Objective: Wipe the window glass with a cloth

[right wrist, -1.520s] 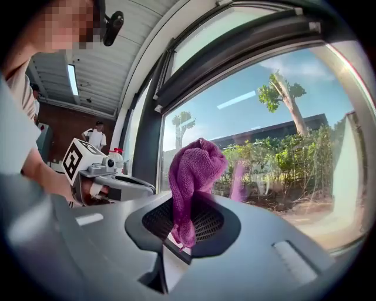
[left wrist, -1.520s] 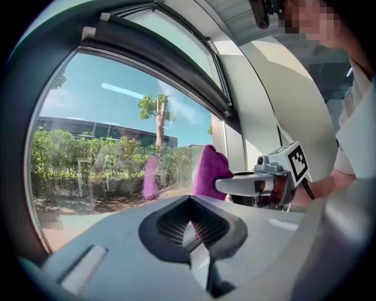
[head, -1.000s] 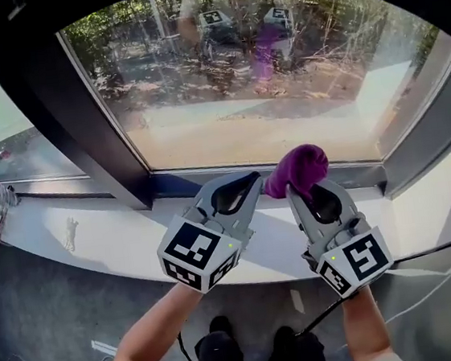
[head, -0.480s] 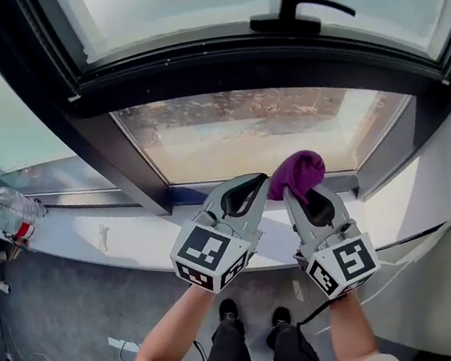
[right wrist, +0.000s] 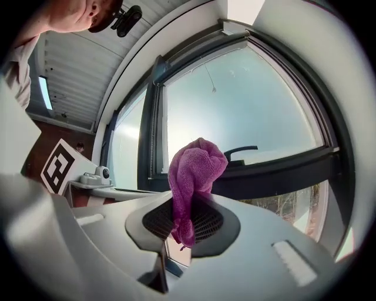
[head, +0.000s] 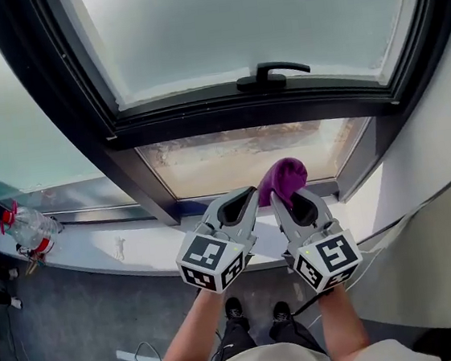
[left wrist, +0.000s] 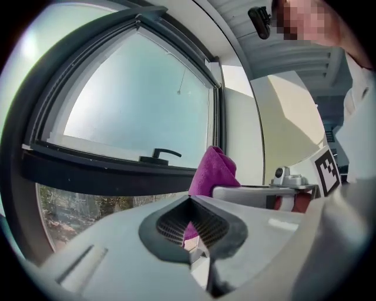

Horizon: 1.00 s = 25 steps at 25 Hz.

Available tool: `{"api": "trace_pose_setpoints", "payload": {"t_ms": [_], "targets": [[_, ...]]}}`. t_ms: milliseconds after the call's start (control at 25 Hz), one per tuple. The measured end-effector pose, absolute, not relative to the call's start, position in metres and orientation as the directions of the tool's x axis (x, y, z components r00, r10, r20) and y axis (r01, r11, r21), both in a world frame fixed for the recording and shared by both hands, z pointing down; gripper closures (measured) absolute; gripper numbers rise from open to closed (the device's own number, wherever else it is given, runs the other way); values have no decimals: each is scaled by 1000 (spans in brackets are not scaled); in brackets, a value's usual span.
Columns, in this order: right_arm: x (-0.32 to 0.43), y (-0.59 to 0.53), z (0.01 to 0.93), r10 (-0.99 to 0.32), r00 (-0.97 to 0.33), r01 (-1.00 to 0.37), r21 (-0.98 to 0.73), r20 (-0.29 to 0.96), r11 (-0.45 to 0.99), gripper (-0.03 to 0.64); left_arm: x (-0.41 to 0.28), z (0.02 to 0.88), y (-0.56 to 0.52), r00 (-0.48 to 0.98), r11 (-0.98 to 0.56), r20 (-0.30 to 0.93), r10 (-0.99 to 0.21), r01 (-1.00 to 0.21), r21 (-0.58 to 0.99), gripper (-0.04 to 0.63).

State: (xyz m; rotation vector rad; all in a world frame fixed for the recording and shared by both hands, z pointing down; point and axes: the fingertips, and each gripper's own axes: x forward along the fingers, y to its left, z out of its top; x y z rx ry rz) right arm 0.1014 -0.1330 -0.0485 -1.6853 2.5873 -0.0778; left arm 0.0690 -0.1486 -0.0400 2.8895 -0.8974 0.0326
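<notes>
A purple cloth [head: 282, 179] sticks up bunched from my right gripper [head: 291, 200], which is shut on it. In the right gripper view the cloth [right wrist: 194, 167] hangs down between the pads of that gripper [right wrist: 187, 206]. My left gripper [head: 242, 204] is right beside it, shut with nothing held; in its own view the left gripper [left wrist: 191, 203] shows the cloth [left wrist: 212, 173] just to its right. Both are held over the sill in front of the lower pane [head: 239, 154]. The large upper pane [head: 248, 19] with a black handle [head: 272, 73] is above.
A black frame bar [head: 250, 108] divides the two panes. The white sill [head: 136, 246] carries a plastic bottle with a red cap [head: 30, 230] at the left. A white wall [head: 441, 151] closes the right side. Cables lie on the grey floor [head: 50, 349].
The head view has tilted up, bringing the upper pane and its handle into sight. Both grippers stay side by side with the cloth in the right one.
</notes>
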Motion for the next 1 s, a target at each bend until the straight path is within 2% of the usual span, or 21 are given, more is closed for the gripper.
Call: {"api": "trace_pose_setpoints", "payload": {"t_ms": [200,1000], "targets": [[108,-117,-68,-918,-397,-915,-71,-9,397,545,68,-53,-129,824,-820,96,-558,-565,88,594],[93,-100,-81,-903,-429,-901,-62,-25,430,545,45,-72,-113,825,-823,79,-560,-564,60,594]]}}
